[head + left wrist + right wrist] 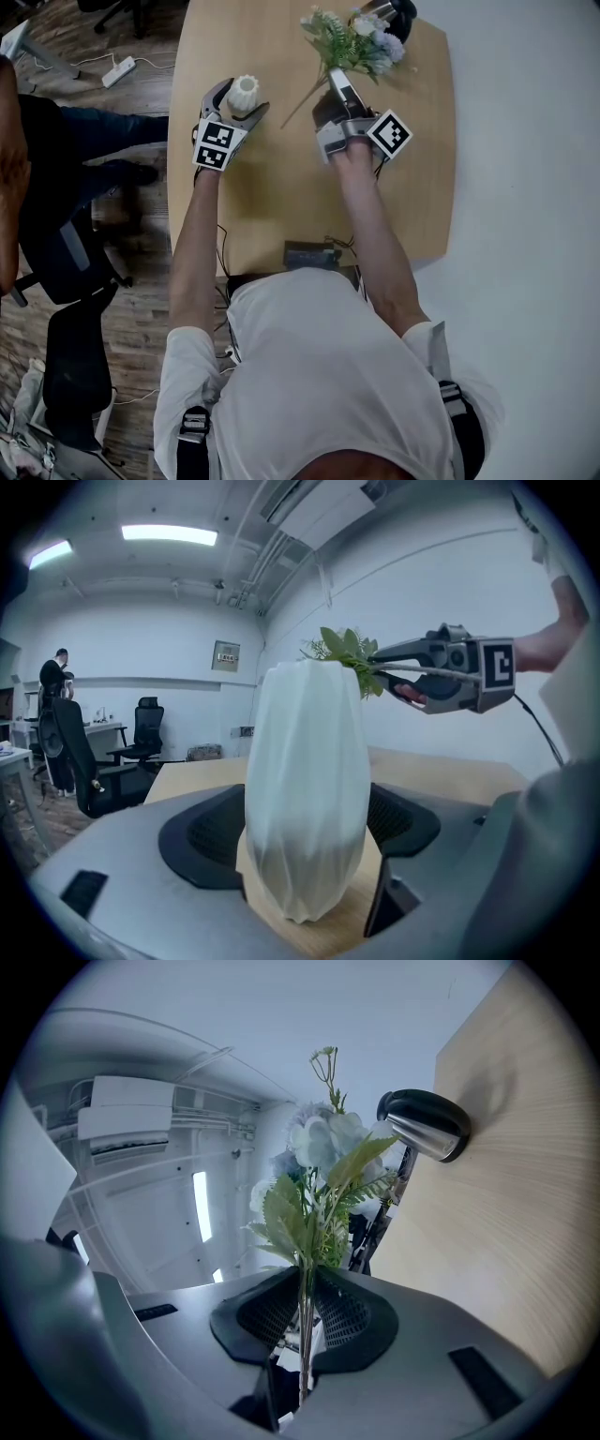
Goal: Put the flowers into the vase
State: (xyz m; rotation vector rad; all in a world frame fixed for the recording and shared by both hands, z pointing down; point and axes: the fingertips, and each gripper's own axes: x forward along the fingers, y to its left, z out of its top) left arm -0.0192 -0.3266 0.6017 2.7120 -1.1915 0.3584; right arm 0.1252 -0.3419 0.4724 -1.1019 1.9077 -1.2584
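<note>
Head view: vase (245,94) apparently clear of table (281,187) edge.

The vase (305,789) hides most of the flowers (349,653) in the left gripper view.

- My head camera looks steeply down at the worktop (281,197).
- Tool cameras look close along their own jaws.
- Head and left views share the right tool (336,84).

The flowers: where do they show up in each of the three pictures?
Head view: flowers at top centre, beyond the right claw.
Left gripper view: flowers peek out as leaves behind the vase top.
Right gripper view: flowers at centre, stems pinched in that claw.
Shared landmark: the wooden table.
</note>
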